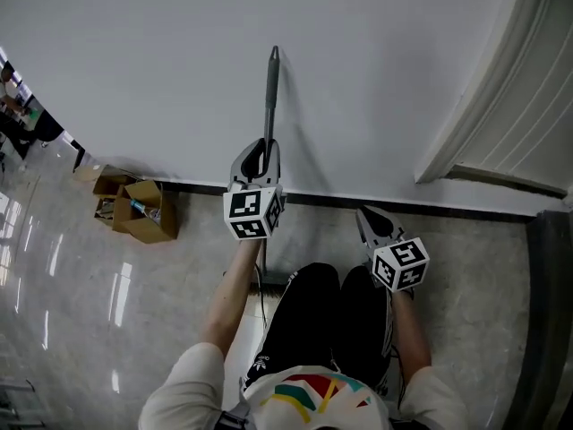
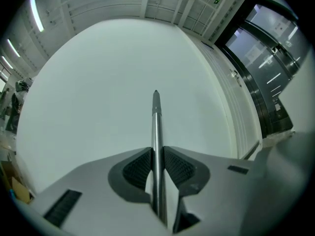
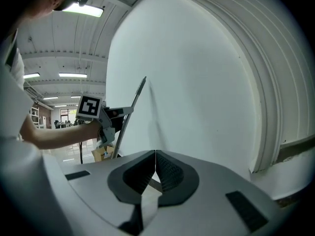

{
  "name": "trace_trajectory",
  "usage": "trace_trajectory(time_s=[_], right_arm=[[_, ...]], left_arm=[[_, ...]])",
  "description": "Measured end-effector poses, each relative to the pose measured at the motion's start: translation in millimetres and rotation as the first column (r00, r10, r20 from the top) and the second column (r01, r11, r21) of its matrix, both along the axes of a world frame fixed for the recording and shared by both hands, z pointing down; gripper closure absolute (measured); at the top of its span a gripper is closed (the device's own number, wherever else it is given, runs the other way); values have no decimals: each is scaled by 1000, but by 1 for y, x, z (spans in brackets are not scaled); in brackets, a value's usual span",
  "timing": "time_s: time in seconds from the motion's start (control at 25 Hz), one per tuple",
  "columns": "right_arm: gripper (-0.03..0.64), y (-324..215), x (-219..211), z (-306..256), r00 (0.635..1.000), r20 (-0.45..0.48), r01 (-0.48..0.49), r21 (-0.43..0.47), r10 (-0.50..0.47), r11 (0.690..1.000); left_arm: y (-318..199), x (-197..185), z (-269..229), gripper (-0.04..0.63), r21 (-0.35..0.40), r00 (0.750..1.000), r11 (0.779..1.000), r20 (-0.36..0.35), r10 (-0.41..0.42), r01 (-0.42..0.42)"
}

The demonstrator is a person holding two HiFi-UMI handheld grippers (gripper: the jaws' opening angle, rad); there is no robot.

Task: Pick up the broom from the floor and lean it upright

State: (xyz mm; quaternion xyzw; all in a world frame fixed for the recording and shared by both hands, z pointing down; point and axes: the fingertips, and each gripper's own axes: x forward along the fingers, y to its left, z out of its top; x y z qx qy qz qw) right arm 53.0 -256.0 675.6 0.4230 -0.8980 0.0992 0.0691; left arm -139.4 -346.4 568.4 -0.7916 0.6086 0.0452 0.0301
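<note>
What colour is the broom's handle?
The broom handle is silvery grey with a darker tip; left gripper view.

Head camera looks steeply down at the white wall (image 1: 161, 61); both gripper cameras face it close, the right view catching the left gripper (image 3: 126, 111).

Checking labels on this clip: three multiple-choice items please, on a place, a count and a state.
1. Where are the cardboard boxes? A by the wall, at the person's left; B between the feet; C by the door frame.
2. How many grippers hold the broom handle? A none; B one; C two.
3. The right gripper is: A shut, empty; B wide open; C shut on the handle.
1 A: the head view shows them there. 2 B: only the left gripper clamps it. 3 A: its jaws meet, nothing between.
</note>
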Motion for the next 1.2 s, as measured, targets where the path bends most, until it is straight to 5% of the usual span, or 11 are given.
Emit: trace_trajectory(time_s=[0.36, 1.2], right_arm=[[604, 0, -8, -9, 998, -54, 14, 38, -12, 999], [604, -9, -27, 18, 996, -77, 37, -17, -38, 999]], left_arm=[[-25, 4, -53, 468, 85, 1000, 996, -15, 9, -8], [-52, 32, -55, 453, 128, 998, 991, 52, 32, -38]])
